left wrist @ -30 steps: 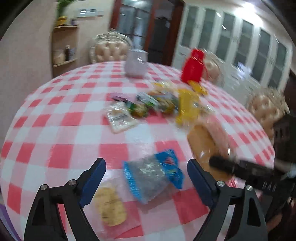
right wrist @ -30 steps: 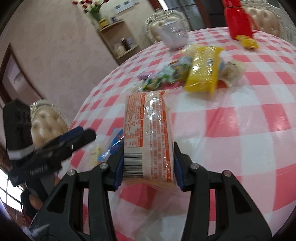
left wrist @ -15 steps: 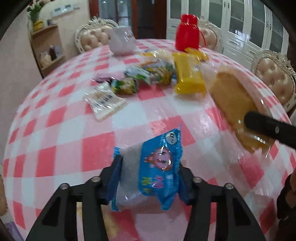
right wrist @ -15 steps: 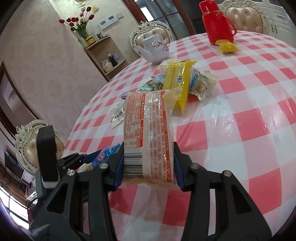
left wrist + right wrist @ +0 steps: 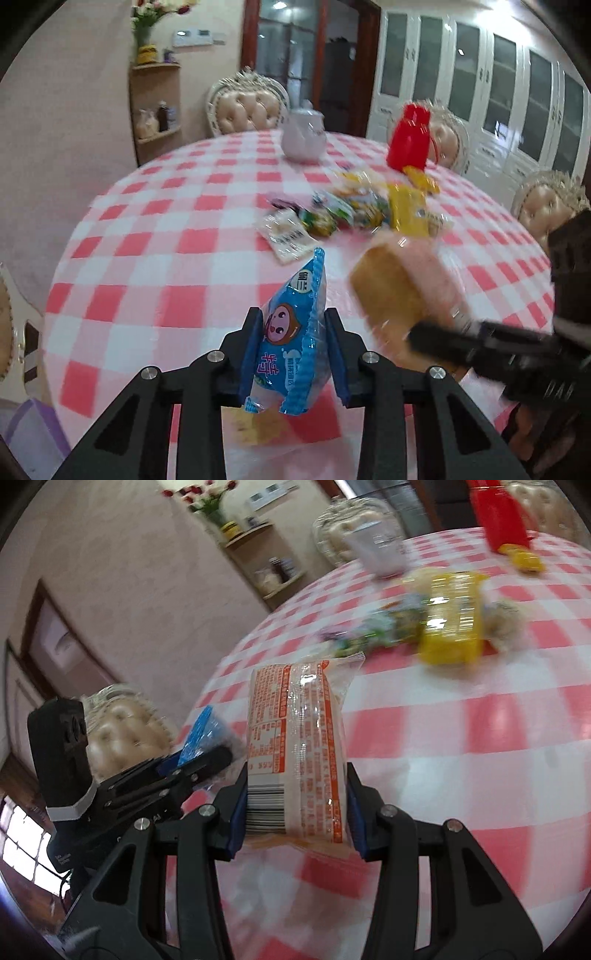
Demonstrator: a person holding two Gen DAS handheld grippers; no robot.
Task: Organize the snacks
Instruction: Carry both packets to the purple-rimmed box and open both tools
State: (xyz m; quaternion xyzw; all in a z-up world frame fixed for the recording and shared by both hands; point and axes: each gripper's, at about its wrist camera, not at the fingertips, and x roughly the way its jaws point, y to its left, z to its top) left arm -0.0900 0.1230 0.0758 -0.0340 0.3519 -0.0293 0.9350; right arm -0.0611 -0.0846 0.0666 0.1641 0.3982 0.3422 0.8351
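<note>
With our left tongs [image 5: 293, 363] just closed on the crinkly blue snack packet [image 5: 291, 332] and right tongs [image 5: 295, 808] clamping the orange-printed clear-wrapped cake pack [image 5: 297, 753], we should carry both level toward the snack pile at upper right of the frame.

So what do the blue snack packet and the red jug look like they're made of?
Blue snack packet: thin glossy plastic film, crinkled, with serrated sealed edges, pinched in the left gripper. Red jug: probably hard plastic, smooth and evenly coloured, though blur leaves that open.
</note>
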